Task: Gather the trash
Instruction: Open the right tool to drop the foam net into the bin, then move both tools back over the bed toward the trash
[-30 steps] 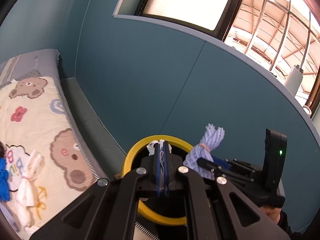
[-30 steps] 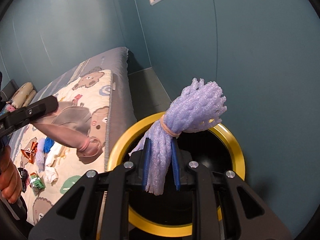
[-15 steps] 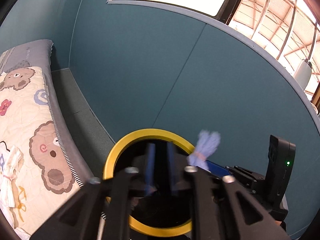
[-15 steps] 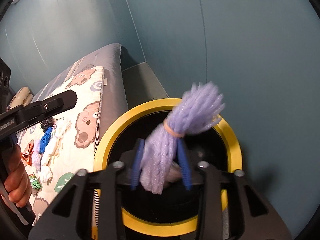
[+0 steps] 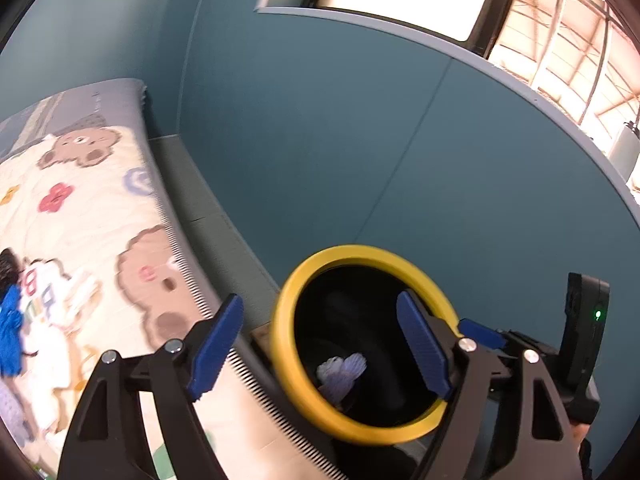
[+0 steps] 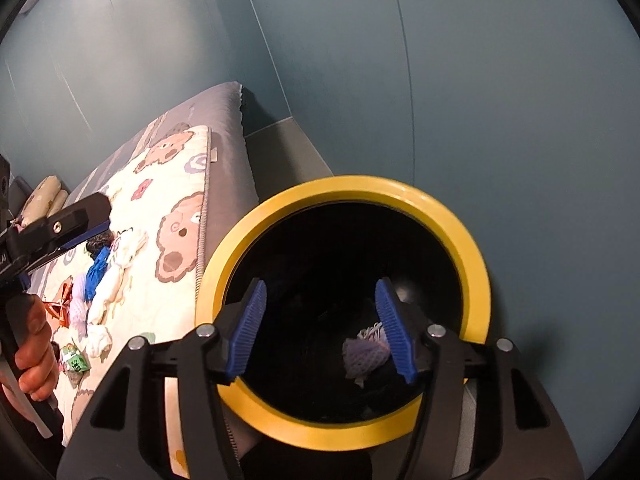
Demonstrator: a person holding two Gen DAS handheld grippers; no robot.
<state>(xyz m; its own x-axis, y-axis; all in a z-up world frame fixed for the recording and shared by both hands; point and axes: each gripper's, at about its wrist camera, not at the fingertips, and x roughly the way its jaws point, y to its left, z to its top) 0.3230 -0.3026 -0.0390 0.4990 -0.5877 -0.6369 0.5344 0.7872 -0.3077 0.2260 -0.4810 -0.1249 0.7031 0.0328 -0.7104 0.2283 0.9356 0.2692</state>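
purple foam net (image 6: 366, 350) — crumpled, inside bin | bin (image 6: 472, 240) — black, yellow-rimmed, upright

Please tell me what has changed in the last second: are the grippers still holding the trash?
No. Both let go: the right gripper opened and its purple foam net fell into the yellow-rimmed bin. The left gripper dropped its white piece and opened wide. The trash pile on the bear quilt stayed as it was.

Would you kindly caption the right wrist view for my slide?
Open right gripper above the yellow-rimmed bin, purple foam net lying inside.
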